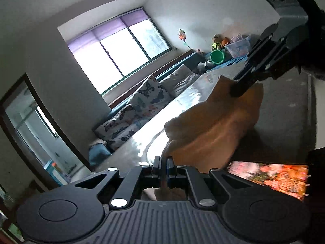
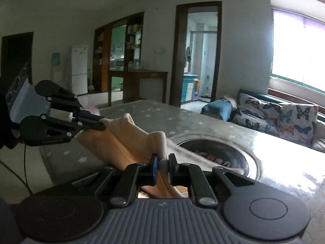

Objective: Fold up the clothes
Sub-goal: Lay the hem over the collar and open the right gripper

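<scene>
My left gripper (image 1: 163, 163) sits low in the frame's centre, jaws pinched tight. My right gripper (image 2: 162, 162) likewise, clamped; each shows in the other's view.

Grey star-patterned surface (image 2: 142, 109) lies bare over its far half; a gripper could pass freely there toward the doorway (image 2: 198, 50) side. Near right: a round dark recess (image 2: 221, 152) with a pale rim is sunk into the surface, an uneven patch to clear. The peach garment (image 2: 126, 142) hangs stretched between the left gripper (image 2: 103, 123) and the right gripper (image 2: 163, 160), both clamped on its edge, so the gap between them is blocked by cloth. Along the window side, the butterfly-print cushions (image 1: 140, 105) and sofa (image 2: 254, 95) bound the surface closely. At the far corner, toys and a green bucket (image 1: 217, 57) crowd the ledge.
</scene>
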